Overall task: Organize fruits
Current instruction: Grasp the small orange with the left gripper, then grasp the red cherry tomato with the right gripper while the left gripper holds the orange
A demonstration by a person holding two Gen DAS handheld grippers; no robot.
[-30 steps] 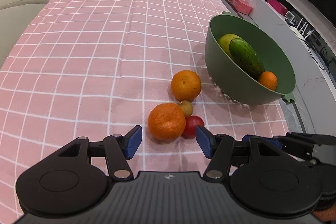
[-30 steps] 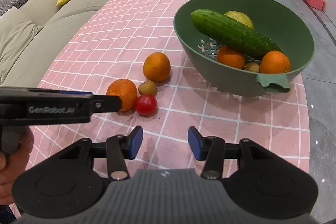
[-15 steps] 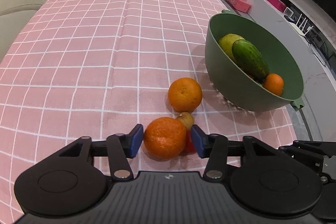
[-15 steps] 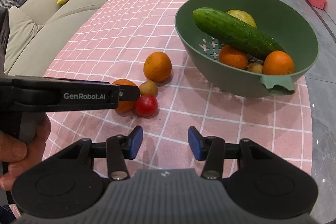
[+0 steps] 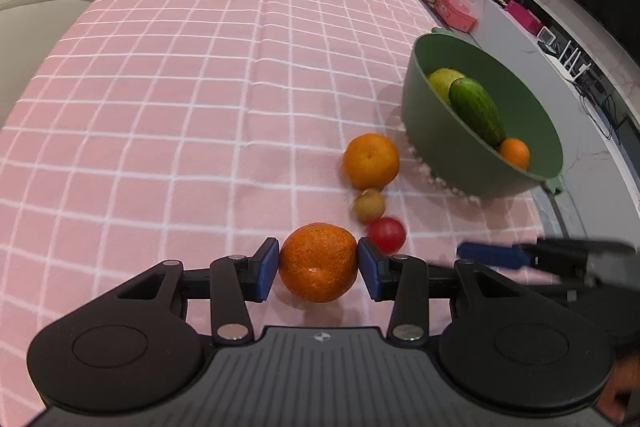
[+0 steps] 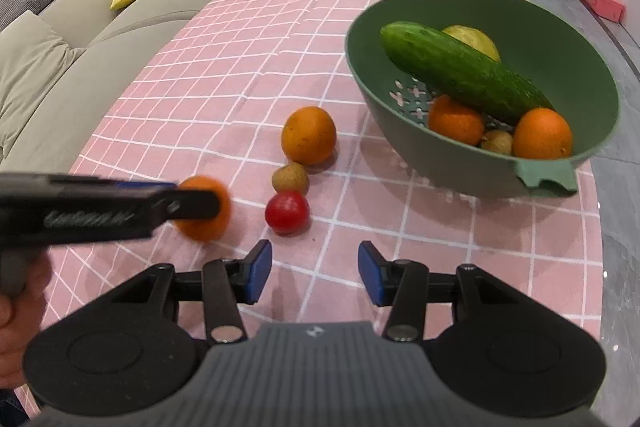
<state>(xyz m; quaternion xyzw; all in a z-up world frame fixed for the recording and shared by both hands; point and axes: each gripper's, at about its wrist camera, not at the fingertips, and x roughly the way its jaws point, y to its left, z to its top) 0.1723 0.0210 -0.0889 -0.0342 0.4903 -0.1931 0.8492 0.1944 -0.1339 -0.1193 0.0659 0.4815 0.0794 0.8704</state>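
Having closed from spread onto the near tangerine, left gripper jaws now pinching it, ready for lifting toward the colander; right gripper jaws spread, idle.

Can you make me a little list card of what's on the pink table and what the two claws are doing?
left claw: shut on orange
right claw: open, holding nothing
loose on cloth: second orange, small brown fruit, tomato
bowl: green, with drain holes
in bowl: cucumber, yellow-green fruit, two oranges, one small brown fruit
beside table: sofa
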